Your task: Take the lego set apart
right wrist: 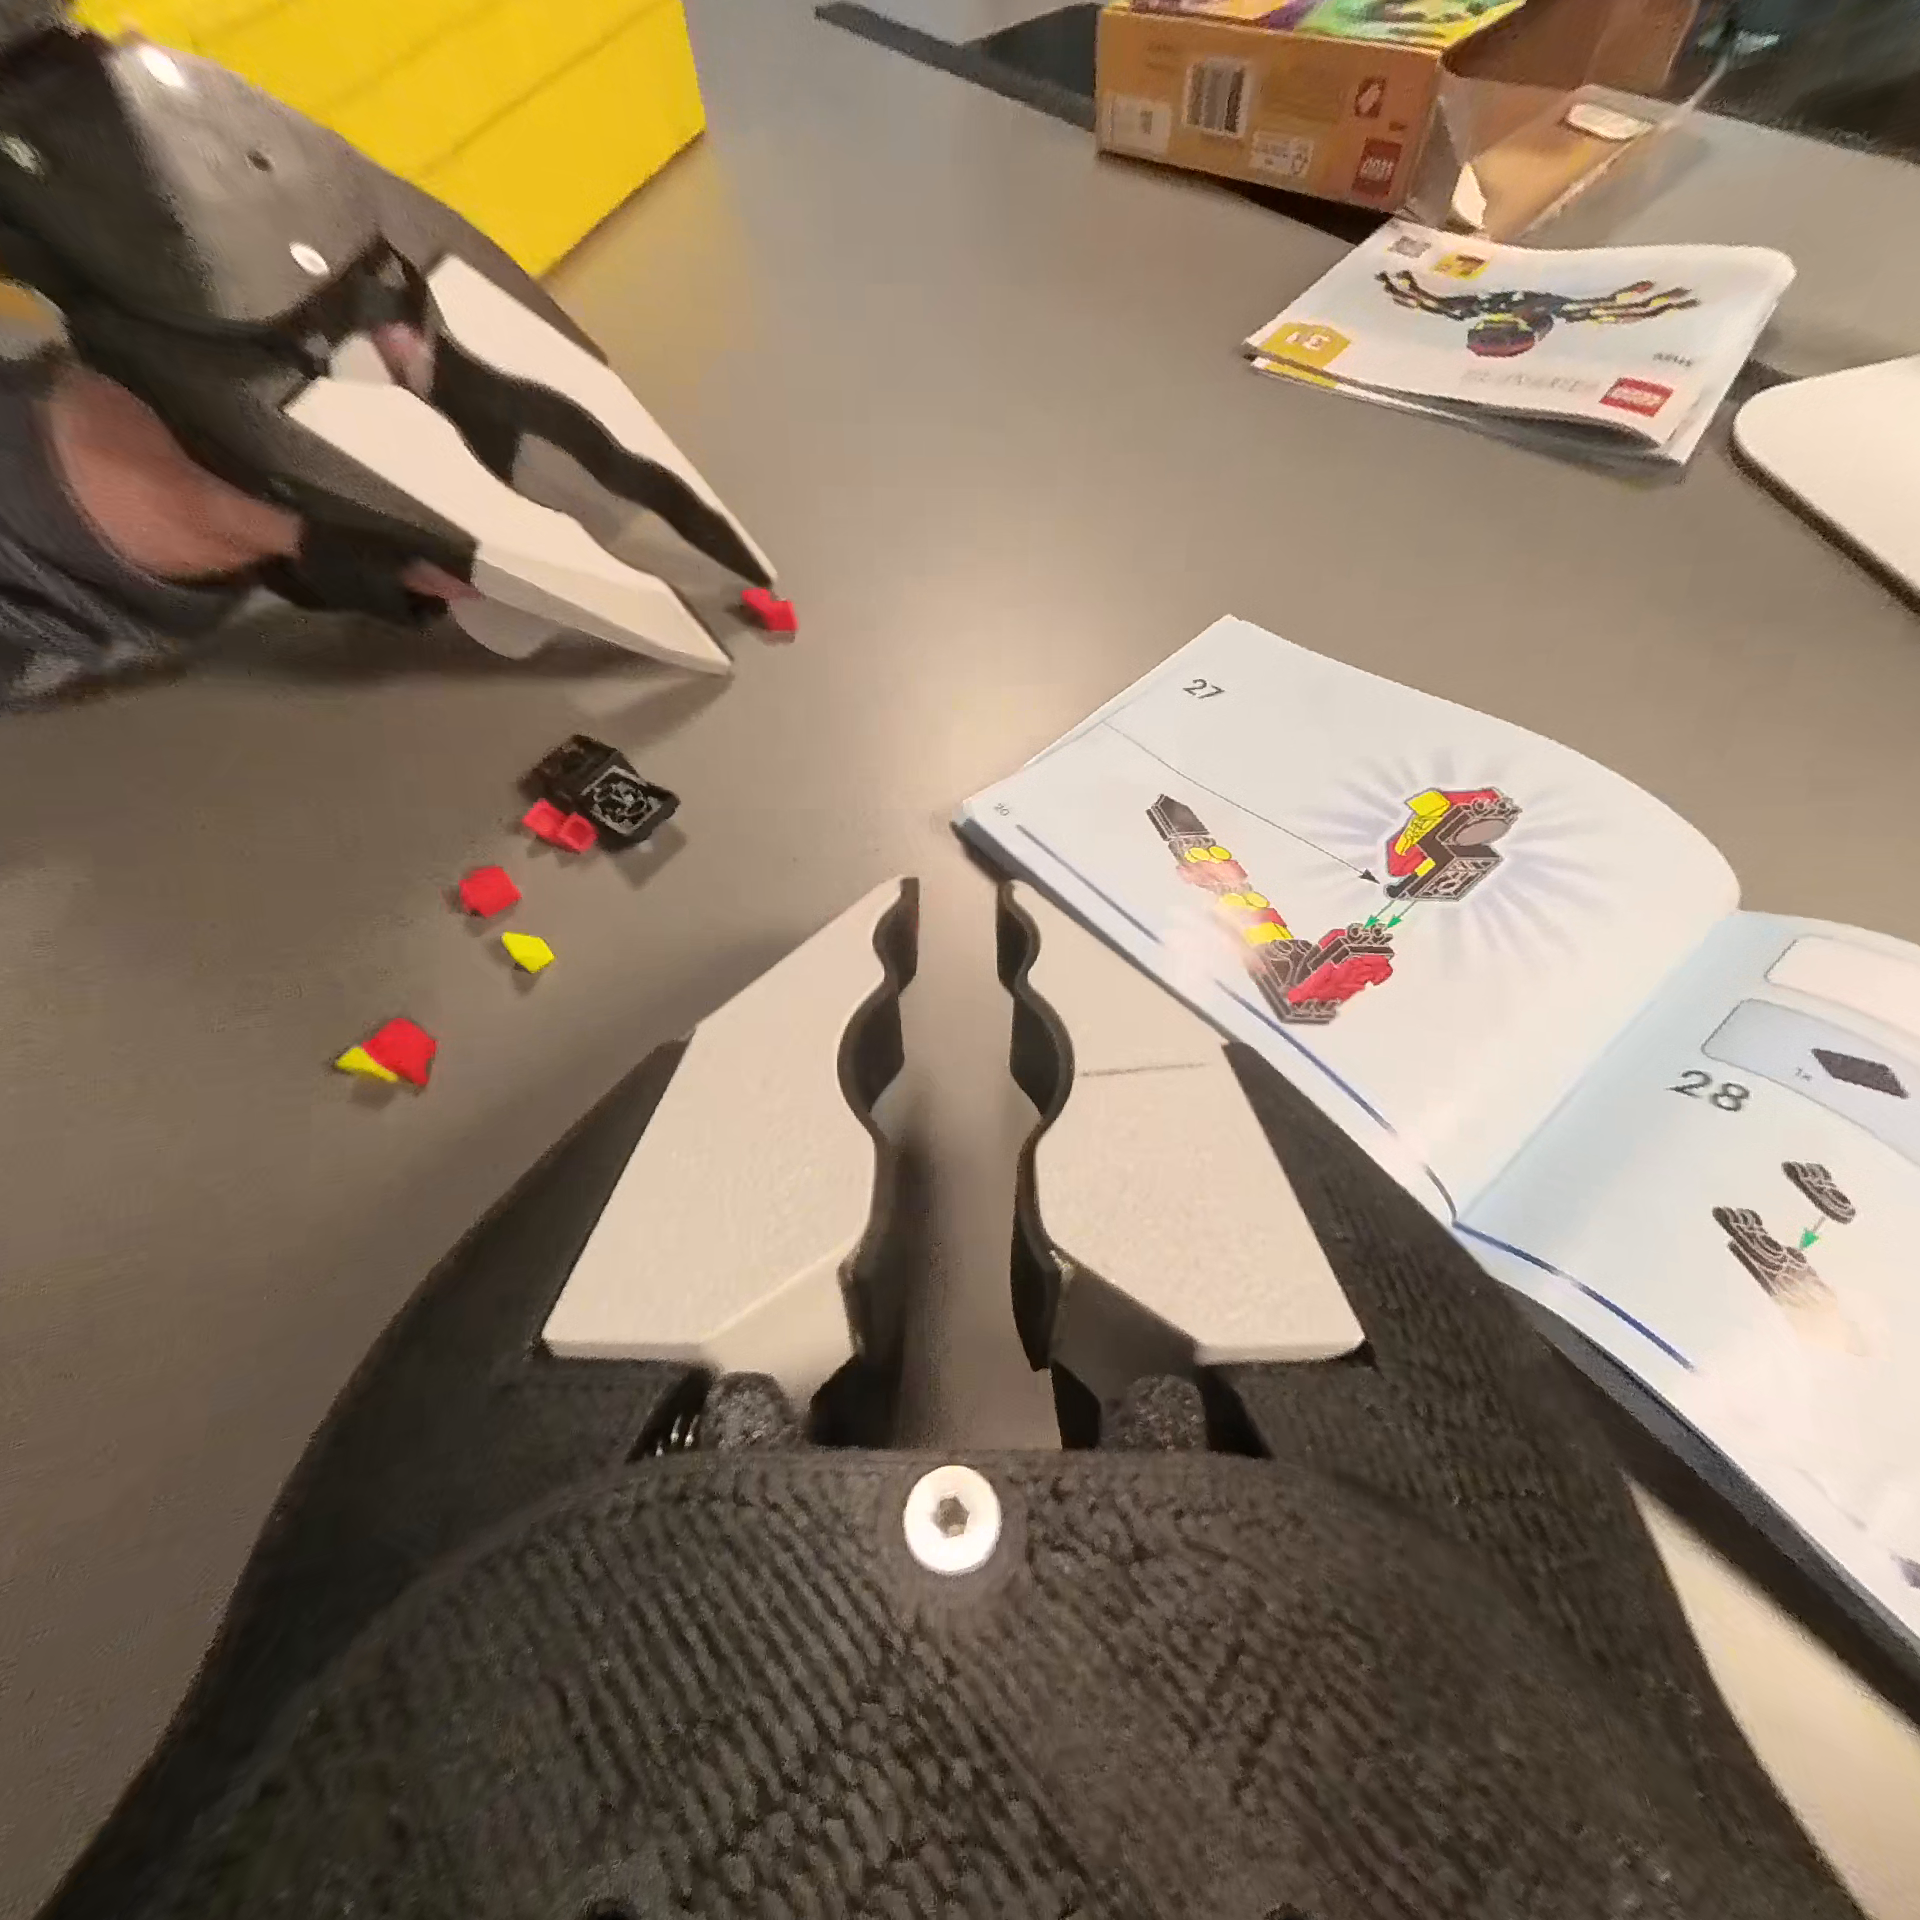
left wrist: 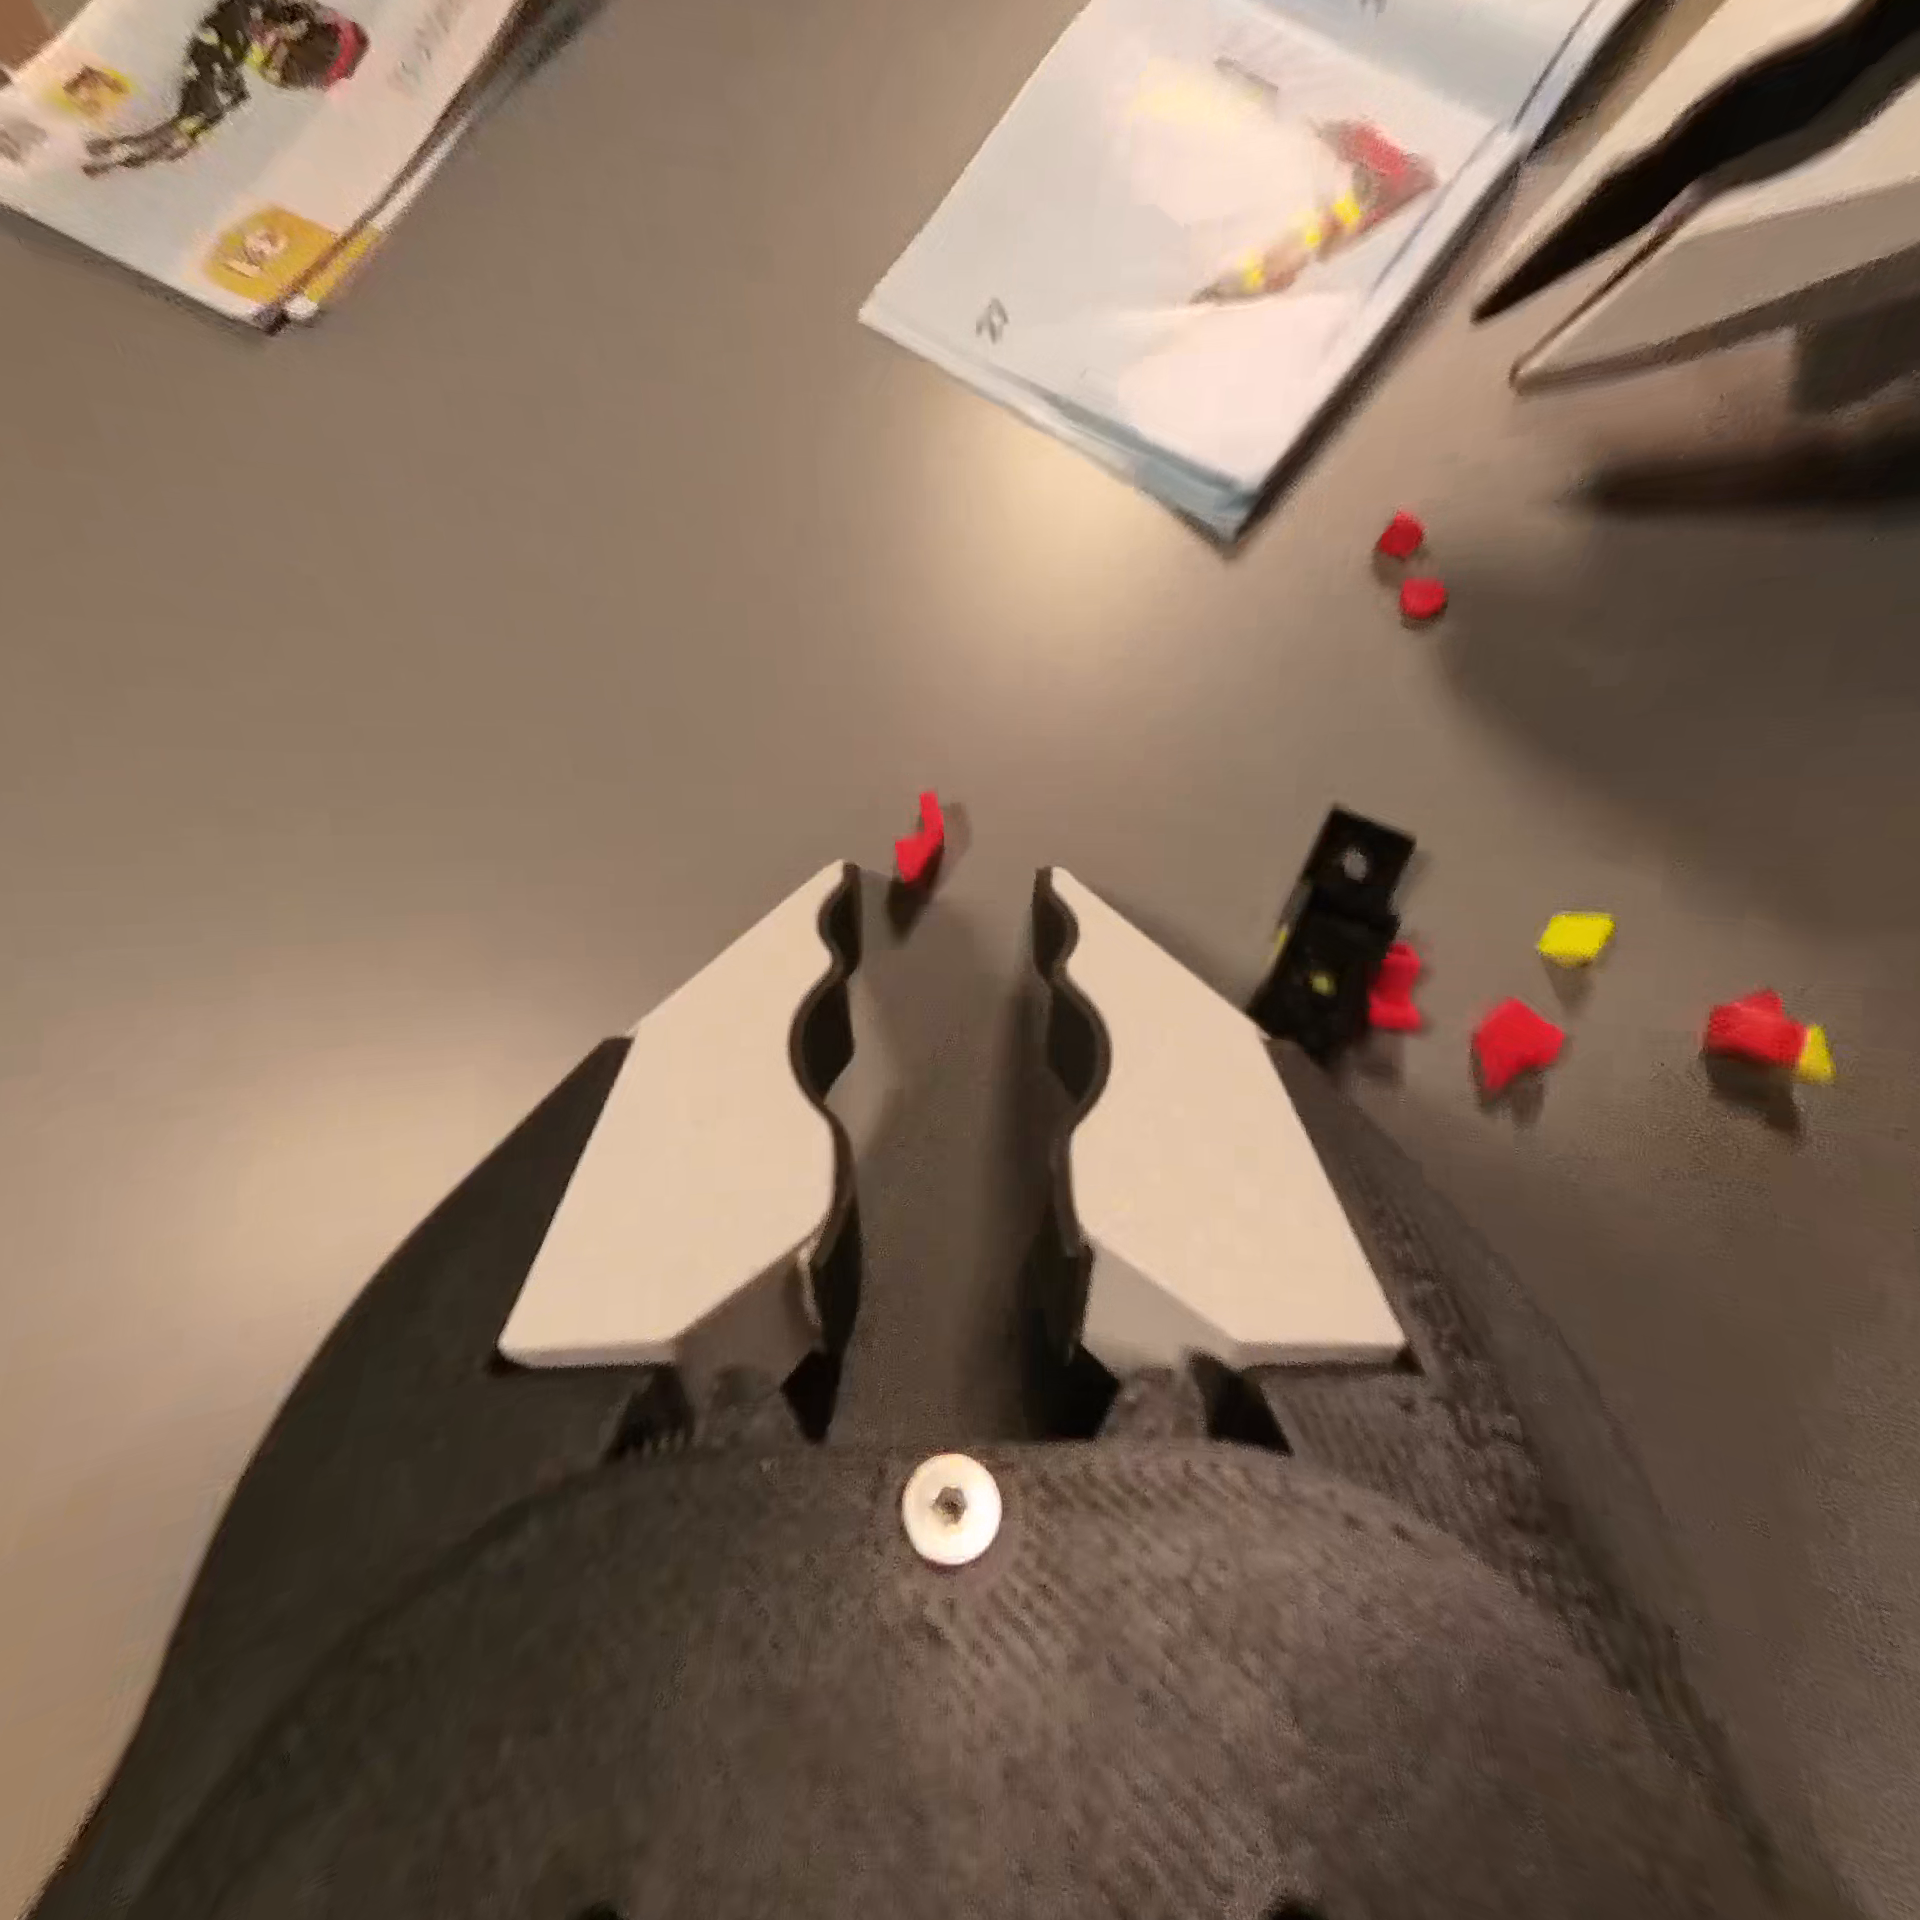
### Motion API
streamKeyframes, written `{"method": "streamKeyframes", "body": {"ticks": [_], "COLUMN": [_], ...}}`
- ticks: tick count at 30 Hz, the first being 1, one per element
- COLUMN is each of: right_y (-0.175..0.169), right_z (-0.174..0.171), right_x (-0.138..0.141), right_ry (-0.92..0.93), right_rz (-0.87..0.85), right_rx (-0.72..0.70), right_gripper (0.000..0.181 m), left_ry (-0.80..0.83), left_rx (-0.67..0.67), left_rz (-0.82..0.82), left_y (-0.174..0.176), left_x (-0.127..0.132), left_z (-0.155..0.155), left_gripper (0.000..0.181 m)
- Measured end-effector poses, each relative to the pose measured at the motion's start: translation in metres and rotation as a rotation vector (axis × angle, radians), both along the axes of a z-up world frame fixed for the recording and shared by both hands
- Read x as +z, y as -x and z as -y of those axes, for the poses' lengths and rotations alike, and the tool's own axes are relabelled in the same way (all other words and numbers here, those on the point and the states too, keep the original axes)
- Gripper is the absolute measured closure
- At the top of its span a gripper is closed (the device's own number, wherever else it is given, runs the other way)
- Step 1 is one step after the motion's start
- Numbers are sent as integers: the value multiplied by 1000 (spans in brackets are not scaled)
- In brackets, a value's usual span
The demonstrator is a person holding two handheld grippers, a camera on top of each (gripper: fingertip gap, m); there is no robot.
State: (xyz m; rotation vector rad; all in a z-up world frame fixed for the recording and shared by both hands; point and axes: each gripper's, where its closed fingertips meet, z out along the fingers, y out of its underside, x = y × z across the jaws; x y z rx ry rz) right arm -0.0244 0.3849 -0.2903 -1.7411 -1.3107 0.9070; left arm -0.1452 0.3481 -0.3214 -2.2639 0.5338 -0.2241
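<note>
My left gripper (left wrist: 945, 883), spread and empty, hovers beside a loose red piece (left wrist: 918, 837) on the table (left wrist: 416, 727), apparently having set it apart from the black remnant (left wrist: 1325, 935).

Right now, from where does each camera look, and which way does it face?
Left wrist view: sits on the left gripper, looking down at the table; only its own open fingers show.
Right wrist view: sits on the right gripper, facing the open booklet; the left gripper and a hand show.
Shared: the black block and loose red pieces.
</note>
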Motion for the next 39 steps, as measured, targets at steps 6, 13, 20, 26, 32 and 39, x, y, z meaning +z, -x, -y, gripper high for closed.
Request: {"method": "streamKeyframes", "body": {"ticks": [6,13,20,26,32,39], "right_y": [2,4,3,2,-1,-30], "right_z": [-2,0,-4,-8,-28,-71], "right_x": [-1,-7,-8,-5,11,60], "right_ry": [6,-48,-16,-14,-161,-718], "right_rz": [7,63,55,35,-23,-132], "right_rx": [-1,0,-20,-33,-124,-486], "right_gripper": [169,167,167,166,163,171], "left_ry": [54,-446,168,237,74,-182], "left_rx": [-22,486,937,1091,954,20], "left_rz": [13,-83,-7,-123,30,385], "left_y": [-2,123,259,287,216,-25], "left_x": [0,139,64,55,105,133], "left_z": [-8,54,150,159,133,37], "left_gripper": [174,174,174,109,103,153]}}
